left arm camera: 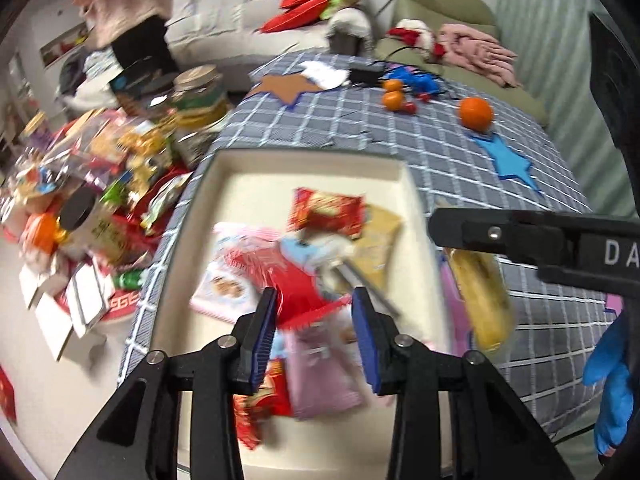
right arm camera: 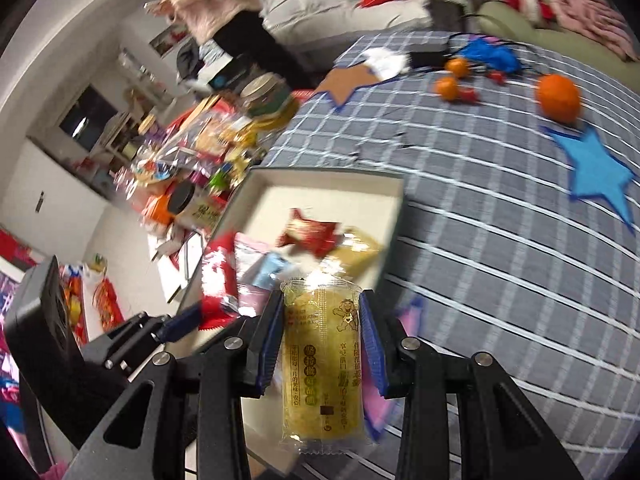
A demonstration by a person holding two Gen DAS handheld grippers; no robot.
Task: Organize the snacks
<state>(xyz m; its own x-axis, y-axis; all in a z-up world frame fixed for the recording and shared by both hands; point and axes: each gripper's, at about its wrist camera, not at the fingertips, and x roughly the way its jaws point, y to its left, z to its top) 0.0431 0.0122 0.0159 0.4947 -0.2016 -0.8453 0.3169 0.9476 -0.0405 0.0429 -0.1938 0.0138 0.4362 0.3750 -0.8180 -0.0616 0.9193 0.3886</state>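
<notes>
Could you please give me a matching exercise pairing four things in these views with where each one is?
Things:
1. yellow cake packet
2. red snack packet
3. large orange
4. blue star

Places:
A. flat on the checked cloth, right of the tray
B. loose on the cloth, beyond the star
C. inside the white tray
D. between the right gripper fingers

Pairs: 1-D, 2-C, 3-B, 4-A

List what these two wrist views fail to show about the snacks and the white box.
- Left wrist view: motion blur smears the red wrapper between the left gripper fingers; contact unclear.
- White cardboard box: near edge hidden behind both grippers.
- Right wrist view: the right gripper pads cover the sides of the yellow cake packet.
</notes>
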